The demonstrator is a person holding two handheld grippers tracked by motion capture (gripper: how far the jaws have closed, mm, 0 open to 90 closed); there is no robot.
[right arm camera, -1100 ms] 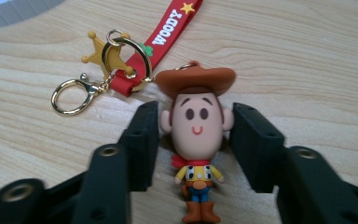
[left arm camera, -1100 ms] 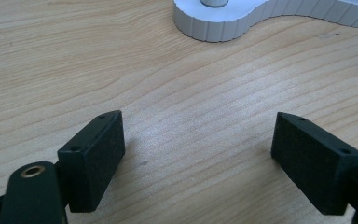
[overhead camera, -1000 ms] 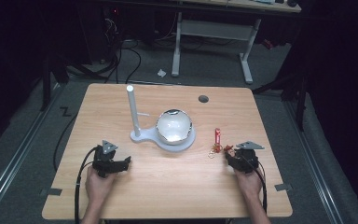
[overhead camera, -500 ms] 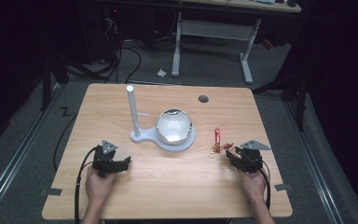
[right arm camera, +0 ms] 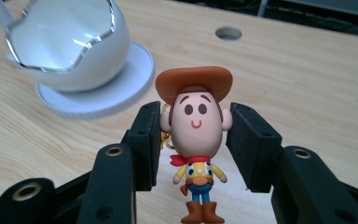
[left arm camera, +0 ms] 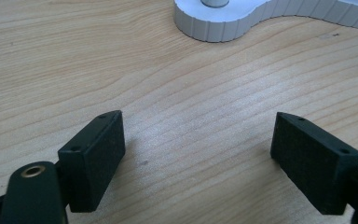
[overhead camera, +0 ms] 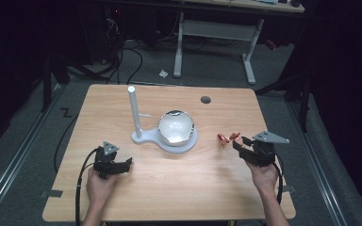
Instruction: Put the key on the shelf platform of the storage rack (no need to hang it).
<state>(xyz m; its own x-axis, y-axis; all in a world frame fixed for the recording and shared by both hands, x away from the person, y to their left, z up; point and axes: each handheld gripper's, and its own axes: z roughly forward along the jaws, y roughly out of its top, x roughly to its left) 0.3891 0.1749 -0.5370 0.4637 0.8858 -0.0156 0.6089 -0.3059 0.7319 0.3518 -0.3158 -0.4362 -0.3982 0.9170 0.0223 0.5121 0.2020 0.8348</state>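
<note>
A small cowboy figure with a brown hat, yellow shirt and a gold ring at its head hangs upright in my right gripper. The two black pads press on the sides of its head. In the high view this gripper is raised above the table's right side, with the figure at its tips. My left gripper rests low at the front left, open. Nothing but bare wood lies between its pads. A white egg-shaped bowl sits on a white base with an upright post.
The white base's ribbed edge lies just beyond my left gripper. The broken-shell bowl is to the left of the held figure. A round cable hole sits near the far edge of the wooden table. Cables trail off the left side.
My right gripper has risen off the table with the cowboy figure in it; the figure lay on the wood before. The left hand has stayed put.
</note>
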